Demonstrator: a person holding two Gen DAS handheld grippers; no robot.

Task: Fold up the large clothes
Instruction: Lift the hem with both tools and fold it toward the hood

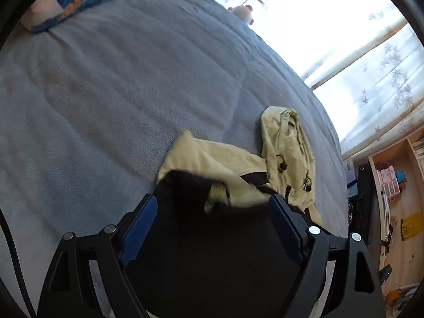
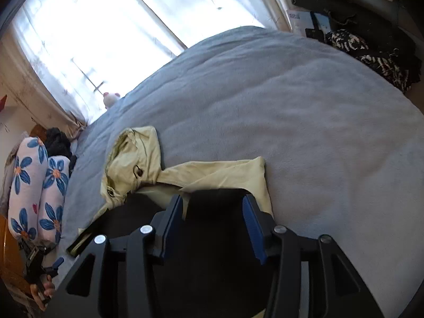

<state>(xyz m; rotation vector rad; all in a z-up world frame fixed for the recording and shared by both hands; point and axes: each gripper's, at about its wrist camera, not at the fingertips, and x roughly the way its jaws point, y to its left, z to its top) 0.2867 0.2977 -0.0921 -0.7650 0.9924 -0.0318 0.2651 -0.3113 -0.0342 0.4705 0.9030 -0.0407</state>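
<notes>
On the bed (image 1: 106, 92) | jacket (image 1: 212, 159) beneath both claws | left claw (image 1: 212, 206) wide, empty | right claw (image 2: 213, 206) half-open, empty

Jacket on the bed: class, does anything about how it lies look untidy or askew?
Yes. The jacket lies rumpled on the grey blanket: its hood is bunched to one side and the dark lining shows, so it is not flat.

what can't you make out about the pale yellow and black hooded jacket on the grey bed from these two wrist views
- Lower body of the pale yellow and black hooded jacket: left wrist view, hidden behind the open left gripper and cut off by the bottom edge.
- The same in the right wrist view, hidden by the open right gripper.
- Cloth at the left fingertips: blurred; contact unclear.
- Outside the window: washed out by glare.
</notes>
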